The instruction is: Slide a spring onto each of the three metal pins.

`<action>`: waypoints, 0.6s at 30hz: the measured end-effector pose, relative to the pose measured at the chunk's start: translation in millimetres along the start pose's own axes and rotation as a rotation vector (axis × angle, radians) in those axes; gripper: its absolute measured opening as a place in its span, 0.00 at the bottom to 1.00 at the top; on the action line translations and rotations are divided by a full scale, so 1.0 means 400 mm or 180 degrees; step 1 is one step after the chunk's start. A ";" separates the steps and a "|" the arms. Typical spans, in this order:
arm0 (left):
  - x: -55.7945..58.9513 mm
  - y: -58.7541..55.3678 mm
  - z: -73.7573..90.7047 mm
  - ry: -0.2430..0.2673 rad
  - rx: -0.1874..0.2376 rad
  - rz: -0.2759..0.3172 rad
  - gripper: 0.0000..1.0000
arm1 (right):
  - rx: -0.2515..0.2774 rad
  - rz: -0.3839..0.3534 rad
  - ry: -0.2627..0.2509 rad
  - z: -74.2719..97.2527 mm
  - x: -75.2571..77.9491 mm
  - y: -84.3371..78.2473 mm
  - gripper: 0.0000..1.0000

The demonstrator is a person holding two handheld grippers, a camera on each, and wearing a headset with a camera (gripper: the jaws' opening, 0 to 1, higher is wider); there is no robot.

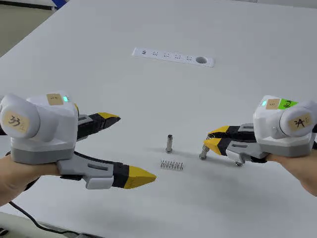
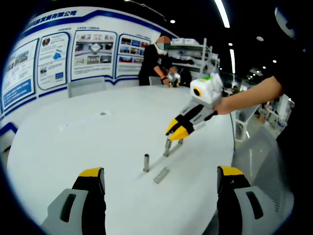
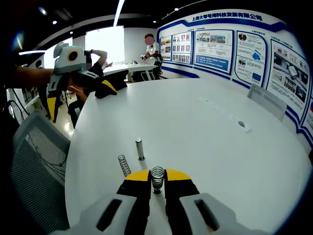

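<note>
A bare metal pin [image 1: 169,143] stands upright on the white table [image 1: 148,94], with a loose spring [image 1: 172,165] lying just in front of it. To the right stands a second pin [image 1: 203,152] that carries a spring [image 3: 157,178]. My right gripper [image 1: 212,139] is at its top, jaws closed narrowly on that spring. Another small metal piece [image 1: 238,162] sits partly hidden under the right gripper's body. My left gripper [image 1: 132,146] hovers left of the pins, wide open with nothing between its fingers. From the left gripper view I see the bare pin [image 2: 146,162] and the loose spring [image 2: 162,175].
A white power strip [image 1: 173,56] lies flat at the far side of the table. The near table edge runs below the left gripper. A grey mesh chair [image 3: 39,166] stands beside the table, and a person stands in the background.
</note>
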State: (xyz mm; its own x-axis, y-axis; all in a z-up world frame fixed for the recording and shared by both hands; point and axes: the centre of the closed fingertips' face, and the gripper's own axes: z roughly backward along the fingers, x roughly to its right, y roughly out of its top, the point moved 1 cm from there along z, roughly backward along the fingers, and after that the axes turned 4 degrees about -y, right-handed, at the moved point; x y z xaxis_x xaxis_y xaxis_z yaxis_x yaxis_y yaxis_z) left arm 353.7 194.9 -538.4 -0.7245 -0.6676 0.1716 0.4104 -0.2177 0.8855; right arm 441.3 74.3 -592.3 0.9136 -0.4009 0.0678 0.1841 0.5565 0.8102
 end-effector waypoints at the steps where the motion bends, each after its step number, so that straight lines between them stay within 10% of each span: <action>1: 0.000 -0.002 0.001 0.0003 0.0000 0.0009 0.97 | -0.0004 -0.0013 -0.0003 -0.003 0.002 -0.003 0.11; 18: -0.007 0.005 0.010 0.0042 0.0036 0.0052 0.97 | -0.0199 -0.0007 -0.0019 -0.043 -0.002 -0.060 0.12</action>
State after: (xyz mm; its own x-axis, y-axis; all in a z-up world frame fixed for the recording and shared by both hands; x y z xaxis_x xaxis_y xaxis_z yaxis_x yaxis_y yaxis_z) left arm 354.3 199.2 -535.5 -0.7102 -0.6804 0.1804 0.4157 -0.1986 0.8875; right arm 442.4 73.9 -621.9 0.9110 -0.4064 0.0698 0.2085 0.6000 0.7723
